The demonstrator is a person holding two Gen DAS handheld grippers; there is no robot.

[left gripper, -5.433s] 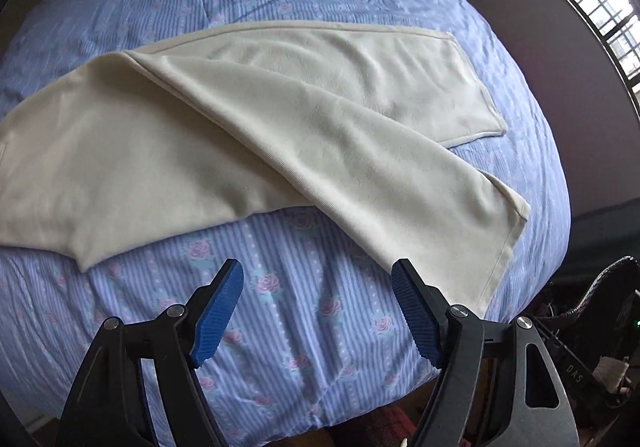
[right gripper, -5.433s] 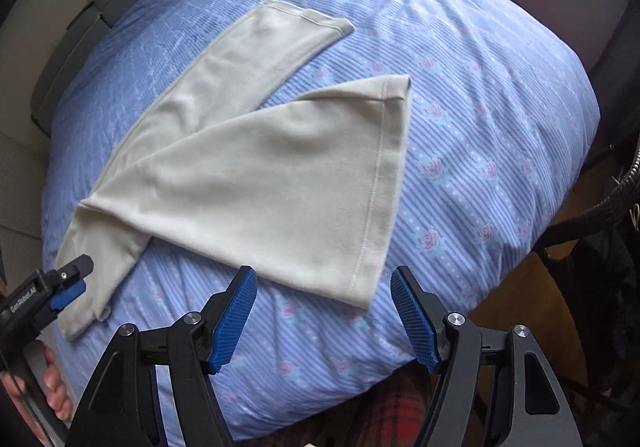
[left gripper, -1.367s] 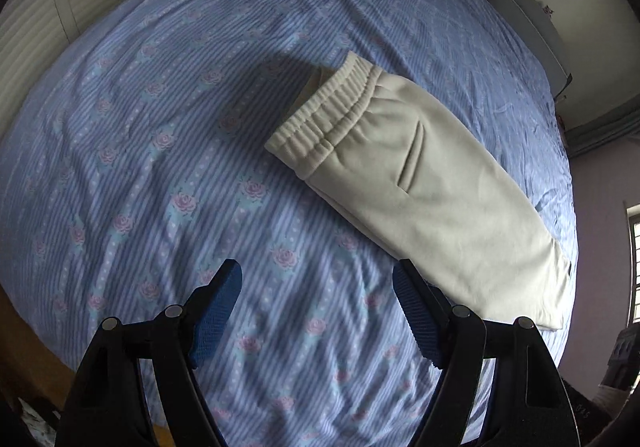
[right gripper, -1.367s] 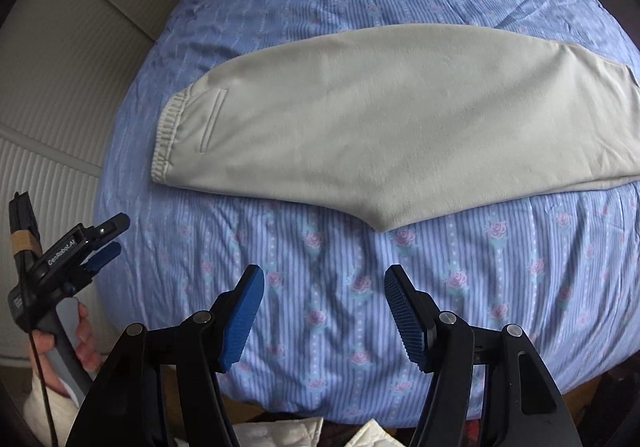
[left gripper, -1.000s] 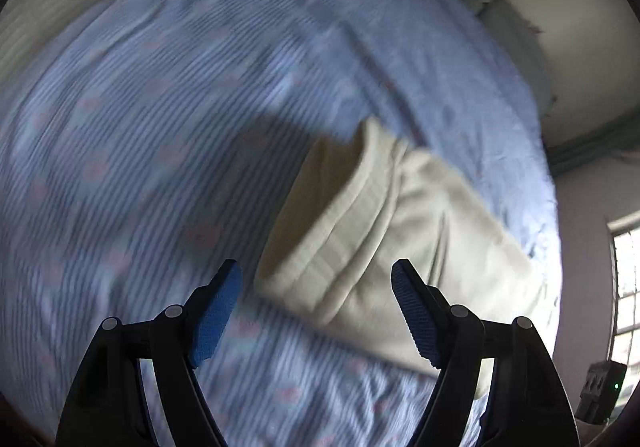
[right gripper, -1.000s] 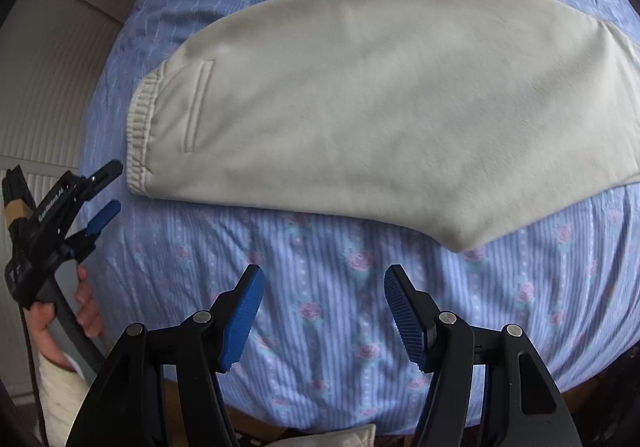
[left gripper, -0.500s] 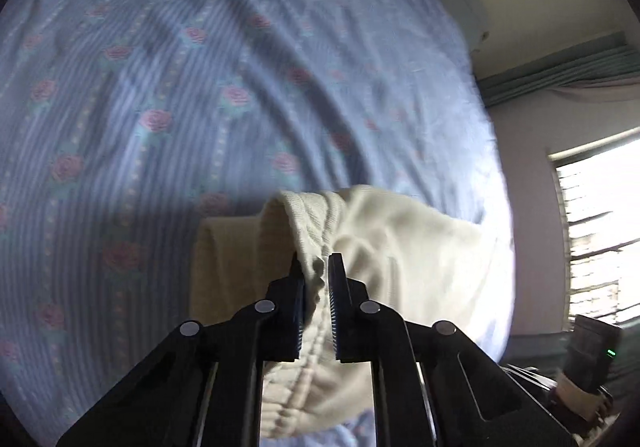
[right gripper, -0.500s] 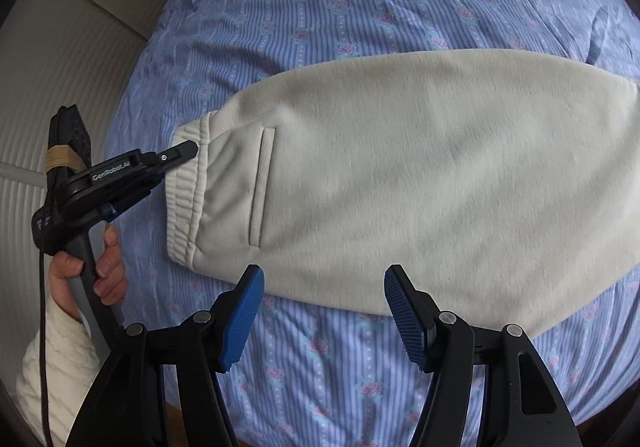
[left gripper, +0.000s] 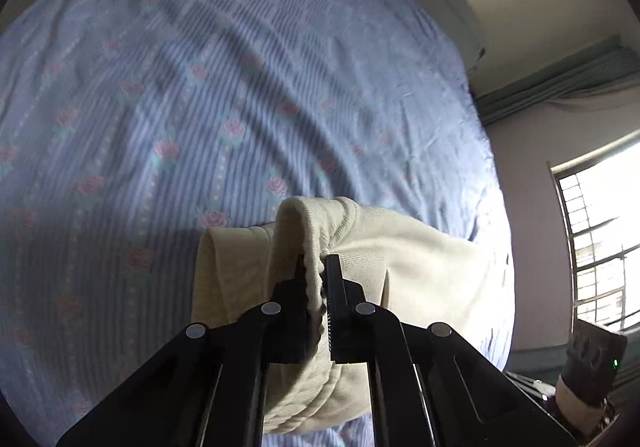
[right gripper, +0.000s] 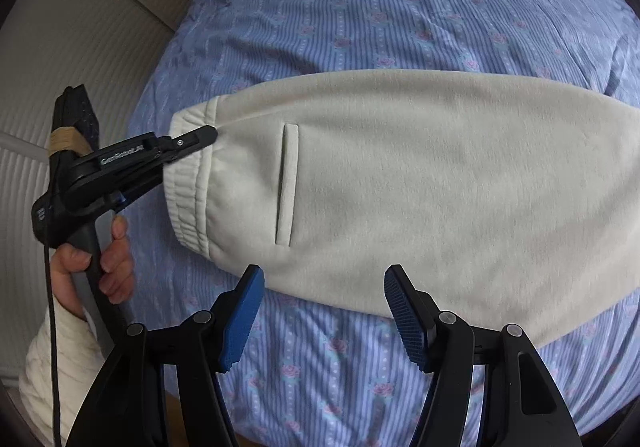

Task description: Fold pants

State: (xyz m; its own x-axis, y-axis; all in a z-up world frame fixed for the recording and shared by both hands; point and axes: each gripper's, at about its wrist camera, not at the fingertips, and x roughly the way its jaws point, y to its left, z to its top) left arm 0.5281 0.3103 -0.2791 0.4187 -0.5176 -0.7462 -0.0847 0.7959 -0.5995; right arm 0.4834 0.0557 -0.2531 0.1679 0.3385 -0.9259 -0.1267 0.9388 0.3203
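Cream pants lie folded lengthwise on the bed, elastic waistband at the left, a slit pocket near it. My left gripper is shut on the waistband and lifts it slightly; it also shows in the right wrist view, pinching the band's far corner. My right gripper is open and empty, just above the near edge of the pants, its blue pads apart.
The bed has a blue striped sheet with roses. A cream padded headboard is at the left. A window and a wall stand past the bed's far side. The person's hand holds the left gripper.
My left gripper has closed on the waistband and raised it a little. My right gripper has come closer to the pants' near edge, still open.
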